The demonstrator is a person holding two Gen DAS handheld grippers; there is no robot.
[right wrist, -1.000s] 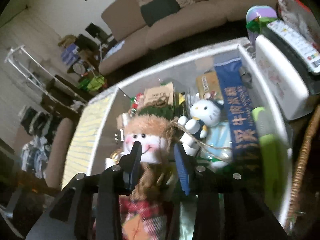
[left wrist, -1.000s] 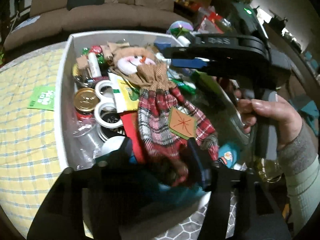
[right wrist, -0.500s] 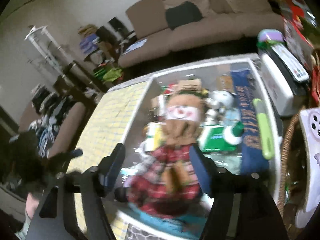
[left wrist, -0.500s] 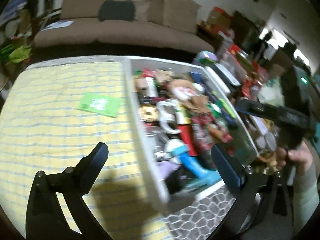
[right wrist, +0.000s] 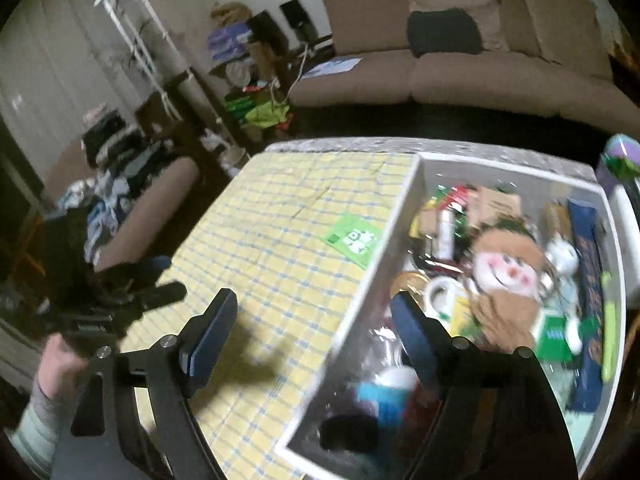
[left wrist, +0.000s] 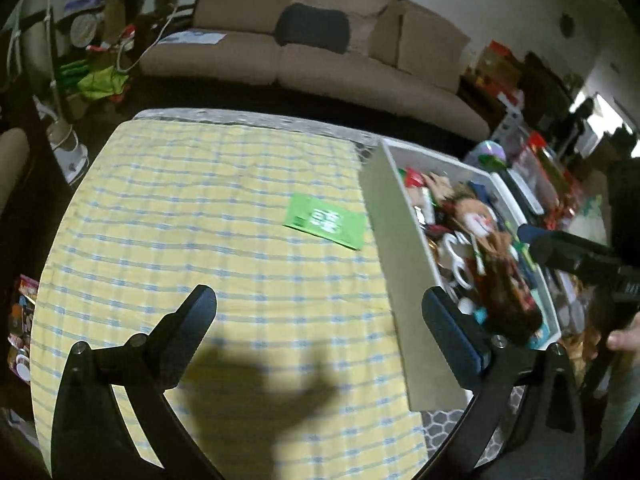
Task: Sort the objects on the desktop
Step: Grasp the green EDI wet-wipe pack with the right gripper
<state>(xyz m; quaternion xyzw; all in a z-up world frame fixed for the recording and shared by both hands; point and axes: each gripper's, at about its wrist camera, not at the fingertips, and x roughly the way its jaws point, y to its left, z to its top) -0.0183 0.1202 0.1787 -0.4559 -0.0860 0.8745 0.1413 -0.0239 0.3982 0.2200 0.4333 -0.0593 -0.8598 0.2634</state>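
A white bin point(left wrist: 396, 248) point(right wrist: 368, 280) full of mixed objects stands at the right of the yellow checked tablecloth point(left wrist: 200, 216) point(right wrist: 280, 240). A scarecrow doll in red plaid point(left wrist: 492, 248) point(right wrist: 504, 280) lies on top of the pile. A green packet point(left wrist: 325, 221) point(right wrist: 354, 239) lies flat on the cloth just left of the bin. My left gripper point(left wrist: 320, 328) is open and empty above the cloth. My right gripper point(right wrist: 312, 328) is open and empty over the bin's near left wall. The right gripper also shows in the left wrist view point(left wrist: 568, 252), the left one in the right wrist view point(right wrist: 132, 292).
A brown sofa point(left wrist: 320, 52) point(right wrist: 480, 60) stands behind the table. Cluttered shelves and bags point(right wrist: 248, 60) are at the far left. More boxes and a remote point(left wrist: 524, 196) lie right of the bin. Grey patterned table surface point(left wrist: 444, 428) shows at the near edge.
Both grippers have opened wide and pulled back from the bin. The doll was let go and lies in the bin. The left gripper has swung left over the cloth.
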